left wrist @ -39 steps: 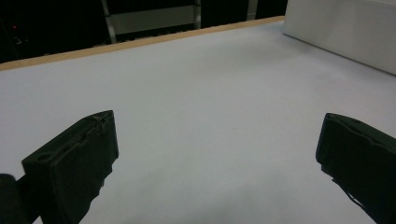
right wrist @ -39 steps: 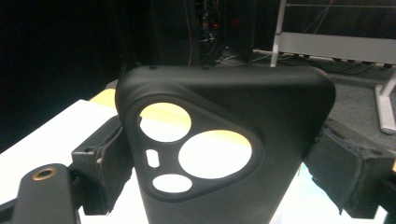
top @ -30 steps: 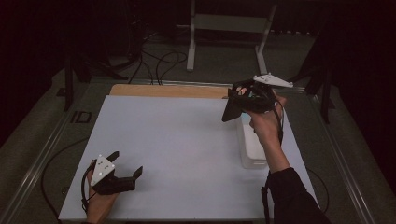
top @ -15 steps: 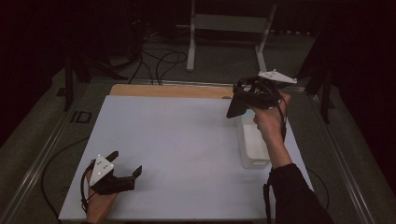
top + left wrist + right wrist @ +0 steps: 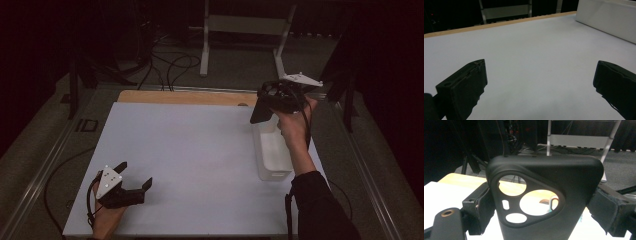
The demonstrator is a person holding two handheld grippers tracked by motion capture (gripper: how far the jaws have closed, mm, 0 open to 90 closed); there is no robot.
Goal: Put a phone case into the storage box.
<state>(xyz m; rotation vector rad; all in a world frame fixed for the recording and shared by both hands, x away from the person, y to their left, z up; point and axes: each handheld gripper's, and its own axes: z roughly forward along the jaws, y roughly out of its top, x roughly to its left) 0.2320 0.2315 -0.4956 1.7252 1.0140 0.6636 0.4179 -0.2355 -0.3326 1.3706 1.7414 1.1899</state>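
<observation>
Phone case (image 5: 544, 202), matte black, with rounded corners and a triangular camera panel pierced by two large round holes, one oval and one small slot. Right claw (image 5: 264, 106) is clenched on the phone case: one jaw presses each long edge, with the case upright between them. In the high view the right claw holds the case (image 5: 260, 109) raised above the far end of the white bin (image 5: 272, 152) at the right side of the worktop (image 5: 200, 150). Left claw (image 5: 134, 177) rests released at the near left of the worktop, jaws set wide apart and gripping nothing.
</observation>
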